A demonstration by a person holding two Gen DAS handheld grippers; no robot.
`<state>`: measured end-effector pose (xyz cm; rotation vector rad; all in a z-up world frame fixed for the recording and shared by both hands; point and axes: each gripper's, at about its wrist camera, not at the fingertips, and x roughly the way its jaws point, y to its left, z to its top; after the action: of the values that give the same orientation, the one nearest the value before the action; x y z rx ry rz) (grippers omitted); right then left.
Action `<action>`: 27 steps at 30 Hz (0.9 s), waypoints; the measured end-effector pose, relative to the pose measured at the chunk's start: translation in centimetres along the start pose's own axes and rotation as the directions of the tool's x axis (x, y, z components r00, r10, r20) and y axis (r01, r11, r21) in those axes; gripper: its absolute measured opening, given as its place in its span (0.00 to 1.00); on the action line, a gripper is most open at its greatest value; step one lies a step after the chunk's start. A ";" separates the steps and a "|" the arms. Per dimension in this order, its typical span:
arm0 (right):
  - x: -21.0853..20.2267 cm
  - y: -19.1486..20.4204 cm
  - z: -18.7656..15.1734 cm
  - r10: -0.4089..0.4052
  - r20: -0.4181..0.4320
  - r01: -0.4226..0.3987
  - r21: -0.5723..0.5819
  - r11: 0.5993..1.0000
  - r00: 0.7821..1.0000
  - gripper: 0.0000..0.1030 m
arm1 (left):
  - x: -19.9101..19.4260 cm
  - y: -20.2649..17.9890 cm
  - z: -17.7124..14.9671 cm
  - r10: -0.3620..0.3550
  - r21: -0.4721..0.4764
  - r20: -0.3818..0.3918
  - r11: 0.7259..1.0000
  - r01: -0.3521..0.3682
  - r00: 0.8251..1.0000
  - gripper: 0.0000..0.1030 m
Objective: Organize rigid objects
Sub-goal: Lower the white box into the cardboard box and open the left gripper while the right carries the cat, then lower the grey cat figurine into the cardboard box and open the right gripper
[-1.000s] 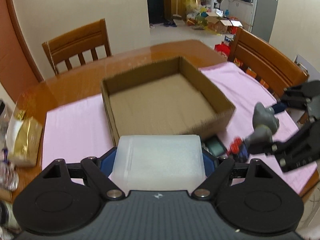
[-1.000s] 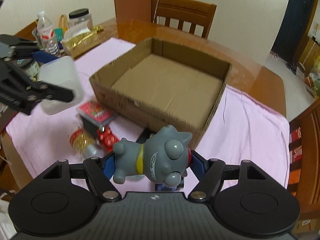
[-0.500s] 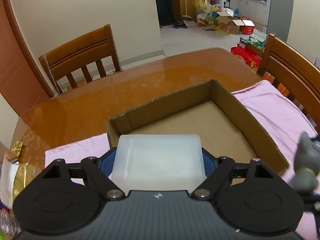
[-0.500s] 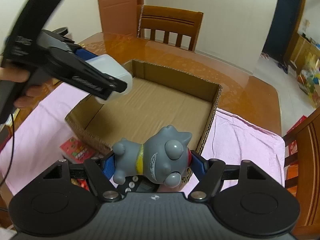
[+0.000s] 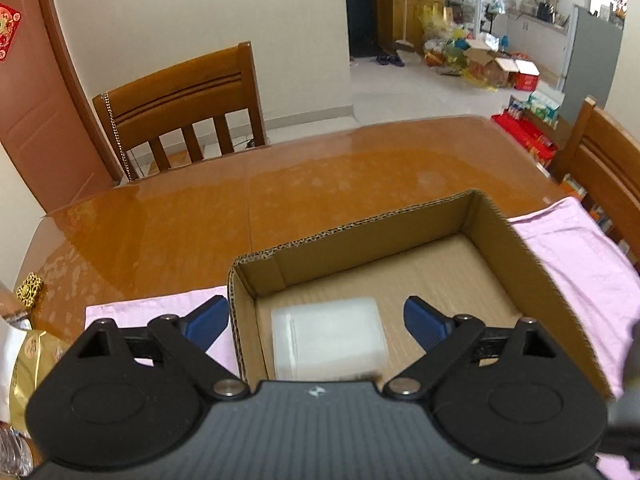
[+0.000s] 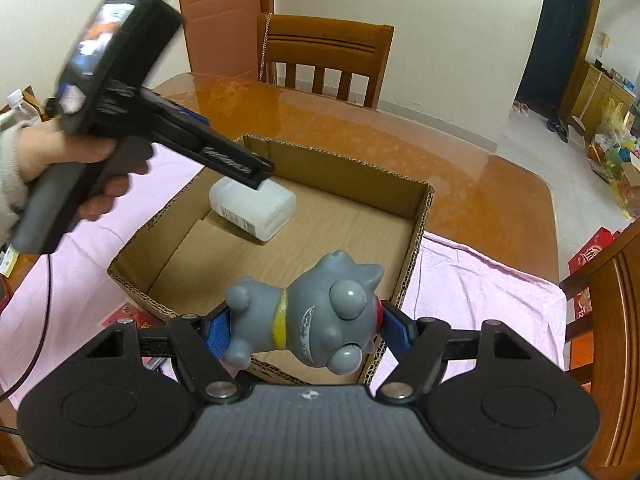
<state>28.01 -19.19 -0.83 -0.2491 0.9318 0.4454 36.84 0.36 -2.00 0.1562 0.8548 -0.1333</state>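
Jaws of left gripper [image 5: 310, 320] have just been opening, white container [image 5: 329, 338] lying in cardboard box [image 5: 520, 264], seemingly free; right gripper [image 6: 304, 330] is pinching grey toy [image 6: 308, 316].

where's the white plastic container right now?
The white plastic container lies inside the cardboard box, in the corner nearest the left gripper, whose jaws have just opened and stand clear of it.

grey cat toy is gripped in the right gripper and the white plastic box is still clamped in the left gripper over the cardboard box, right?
Not quite. The left gripper has just been opening: the white plastic box lies loose inside the cardboard box, as the left wrist view shows. The right gripper does grip the grey cat toy.
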 end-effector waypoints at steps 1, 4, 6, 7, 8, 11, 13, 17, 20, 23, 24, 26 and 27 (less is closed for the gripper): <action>0.1 0.0 0.1 -0.002 -0.001 0.002 0.001 1.000 1.000 0.75 | -0.5 0.1 -0.1 -0.001 -0.004 0.002 1.000 0.001 1.000 0.92; 0.3 0.1 0.4 -0.004 -0.003 0.004 -0.002 1.000 1.000 0.75 | -3.0 0.3 -1.3 -0.008 -0.016 0.011 1.000 0.008 1.000 0.94; 0.3 0.2 0.6 -0.008 -0.001 0.008 -0.011 1.000 1.000 0.75 | -4.4 0.3 -1.9 0.000 -0.018 0.020 1.000 0.000 1.000 0.94; 0.3 0.3 0.7 -0.010 -0.001 0.010 -0.013 1.000 1.000 0.75 | -5.4 0.4 -2.4 0.007 -0.021 0.028 1.000 -0.006 1.000 0.94; 0.4 0.3 0.8 -0.011 -0.001 0.011 -0.015 1.000 1.000 0.75 | -6.0 0.4 -2.7 0.009 -0.024 0.037 1.000 -0.008 0.999 0.94; 0.6 0.6 1.1 -0.009 -0.004 0.009 -0.017 1.000 1.000 0.75 | -8.8 0.4 -4.4 0.025 -0.039 0.072 0.999 -0.022 0.997 0.98; 0.8 0.9 1.4 -0.011 -0.006 0.011 -0.036 0.999 1.000 0.75 | -10.4 0.4 -5.4 0.032 -0.043 0.096 0.999 -0.028 0.995 0.98; 2.2 1.2 1.9 -0.010 -0.029 0.008 -0.058 0.998 1.000 0.75 | -12.3 0.5 -7.6 0.050 -0.068 0.098 0.997 -0.043 0.994 0.98; 3.8 1.3 2.6 -0.017 -0.054 0.013 -0.075 0.997 0.998 0.75 | -12.8 0.5 -8.7 0.059 -0.093 0.081 0.994 -0.051 0.995 0.98; 5.3 1.2 3.6 -0.024 -0.072 0.018 -0.085 0.996 0.997 0.75 | -13.2 0.3 -10.1 0.059 -0.096 0.062 0.994 -0.053 0.996 0.98; 5.9 1.1 3.9 -0.022 -0.075 0.016 -0.084 0.996 0.997 0.75 | -13.4 0.2 -10.6 0.063 -0.095 0.052 0.994 -0.058 0.997 0.98; 7.2 0.8 4.8 -0.023 -0.090 0.017 -0.072 0.997 0.996 0.75 | -13.4 -0.1 -11.2 0.071 -0.098 0.034 0.993 -0.068 0.997 0.98; 7.8 0.6 5.2 -0.029 -0.097 0.023 -0.065 0.998 0.995 0.75 | -13.6 -0.2 -11.6 0.071 -0.100 0.033 0.993 -0.067 0.997 0.98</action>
<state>35.45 -14.55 -4.17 -0.3435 1.0102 0.4425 19.39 3.16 0.78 0.0906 0.8174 -0.0292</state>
